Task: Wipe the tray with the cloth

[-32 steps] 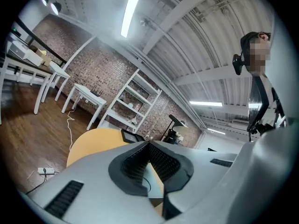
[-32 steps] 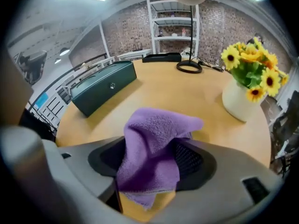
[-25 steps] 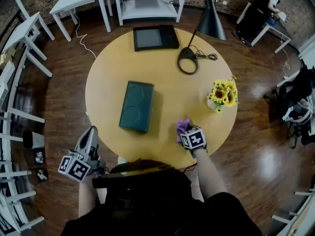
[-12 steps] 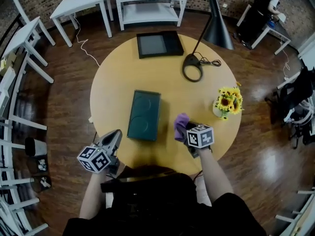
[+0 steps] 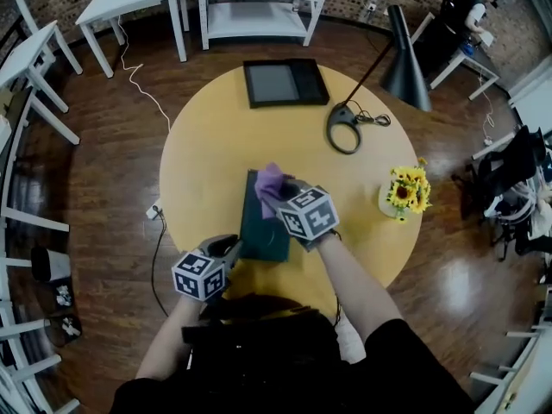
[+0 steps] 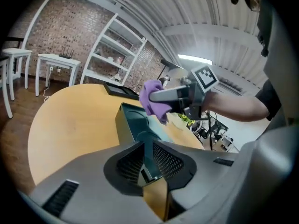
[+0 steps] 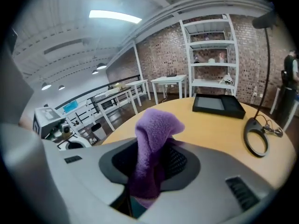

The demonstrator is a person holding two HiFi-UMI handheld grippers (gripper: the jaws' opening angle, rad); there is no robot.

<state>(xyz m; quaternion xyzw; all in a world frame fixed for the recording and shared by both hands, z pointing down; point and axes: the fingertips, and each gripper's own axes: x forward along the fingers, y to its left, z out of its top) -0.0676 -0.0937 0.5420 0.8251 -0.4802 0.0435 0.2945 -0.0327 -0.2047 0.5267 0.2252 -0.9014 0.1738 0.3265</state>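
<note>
Tray (image 5: 259, 235) loose; left gripper (image 5: 233, 247) just opening, nothing between jaws. Right gripper (image 5: 283, 195) pinches cloth (image 5: 269, 178) above. Wiping may push tray sliding.

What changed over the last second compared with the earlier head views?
The right hand-held gripper, jaws just closed on the purple cloth, moved from the table's near edge to above the green tray. The left hand-held gripper came in from beside the table to the tray's near corner, jaws just opening, nothing gripped. Tray, lamp and flowers stayed put.
</note>
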